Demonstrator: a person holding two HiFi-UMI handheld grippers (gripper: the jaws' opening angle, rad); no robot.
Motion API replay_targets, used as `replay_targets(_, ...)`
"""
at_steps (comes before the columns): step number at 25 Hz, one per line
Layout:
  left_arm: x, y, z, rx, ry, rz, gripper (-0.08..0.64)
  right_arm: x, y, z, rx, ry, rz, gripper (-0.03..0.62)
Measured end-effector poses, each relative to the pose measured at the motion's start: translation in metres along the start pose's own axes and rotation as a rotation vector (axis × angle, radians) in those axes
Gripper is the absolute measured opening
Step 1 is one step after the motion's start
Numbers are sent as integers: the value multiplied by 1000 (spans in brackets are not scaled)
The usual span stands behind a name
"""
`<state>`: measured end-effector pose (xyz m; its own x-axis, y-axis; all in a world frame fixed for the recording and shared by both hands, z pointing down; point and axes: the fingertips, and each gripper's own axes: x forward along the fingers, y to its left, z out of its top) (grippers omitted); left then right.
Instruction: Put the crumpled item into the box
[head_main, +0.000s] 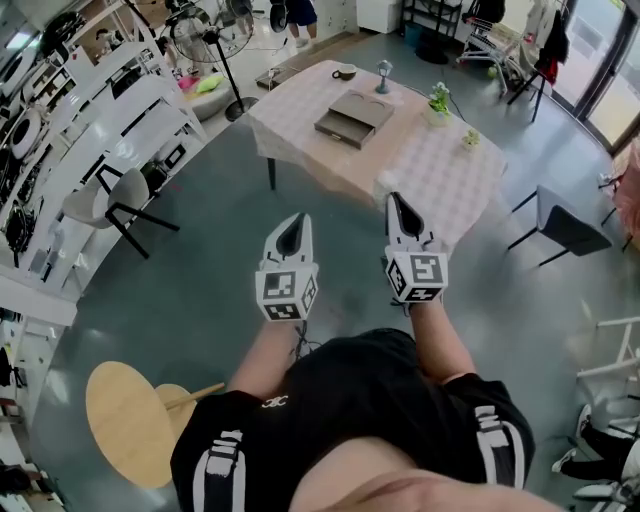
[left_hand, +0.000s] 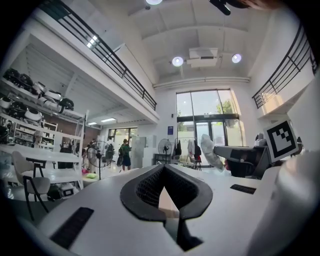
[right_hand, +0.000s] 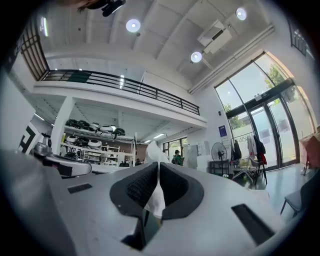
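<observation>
The right gripper (right_hand: 158, 165) has its two jaws pressed on a crumpled white paper (right_hand: 155, 196). The paper sits between the black pads, and a bit of it sticks out past the tips. In the head view the paper (head_main: 384, 183) shows as a small white lump at the tip of the right gripper, held up in the air in front of the person.

The left gripper (left_hand: 164, 167) is just beside it. Its jaws are closed, with the tips touching, and they hold nothing.

Past both grippers is a table (head_main: 430, 170) with a checked cloth. The box (head_main: 355, 118) lies on it, gray and open on top, well apart from the paper. A cup (head_main: 344, 72) stands behind the box, and a small green plant (head_main: 438, 98) stands to its right. A dark chair (head_main: 565, 228) is to the right of the table. A standing fan (head_main: 215, 40) is to its left.
</observation>
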<state>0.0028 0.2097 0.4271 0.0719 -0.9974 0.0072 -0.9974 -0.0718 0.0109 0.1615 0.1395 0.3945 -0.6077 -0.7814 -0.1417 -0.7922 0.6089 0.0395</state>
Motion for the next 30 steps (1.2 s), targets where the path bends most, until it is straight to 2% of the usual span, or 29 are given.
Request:
replay_targets(6,4,25,-2,0,-6,-16,-9,16,14,-6,-2,7,-20,17)
replay_targets(15,36,67,-12,3,4,7,-9,71,17,-20,9,-7,-17,17)
replay_targets(21,95,91,-22,11,22,3,-9,136,0,-42,8,11,4,17)
replay_targets(30,231,138,-13,16,19,3,-9,266,-59,-62,21,17,-8,17)
